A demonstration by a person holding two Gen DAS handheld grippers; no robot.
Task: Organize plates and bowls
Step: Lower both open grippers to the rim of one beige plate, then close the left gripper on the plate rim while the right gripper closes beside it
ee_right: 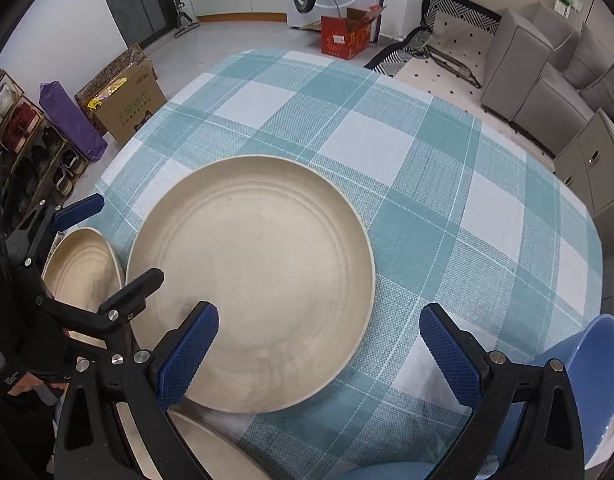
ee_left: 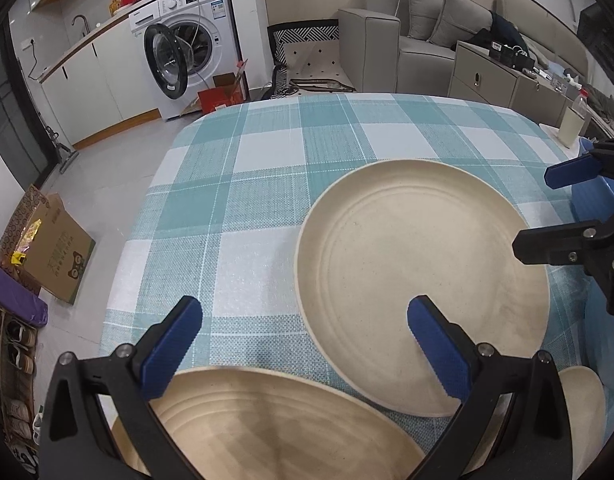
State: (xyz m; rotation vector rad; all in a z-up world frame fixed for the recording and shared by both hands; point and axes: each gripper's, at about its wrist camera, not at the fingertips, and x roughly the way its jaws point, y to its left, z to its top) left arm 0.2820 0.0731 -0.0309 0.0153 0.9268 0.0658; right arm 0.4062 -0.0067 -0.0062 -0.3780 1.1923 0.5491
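Note:
A large beige plate [ee_left: 423, 284] lies flat on the teal checked tablecloth [ee_left: 267, 184]; it also shows in the right wrist view [ee_right: 255, 280]. My left gripper [ee_left: 303, 336] is open and empty, hovering over the plate's near-left rim. A second beige plate [ee_left: 275, 424] lies just under it, also visible in the right wrist view [ee_right: 87, 268]. My right gripper [ee_right: 319, 340] is open and empty, above the large plate's near-right rim; it shows at the right in the left wrist view [ee_left: 547, 212]. A blue bowl [ee_right: 587, 364] sits at the right.
Another beige dish [ee_left: 583, 404] lies at the table's near right, and one [ee_right: 203, 452] under the right gripper. A cream cup [ee_left: 571, 128] stands at the far right. The table's edge drops to the floor on the left, with cardboard boxes [ee_right: 131, 104].

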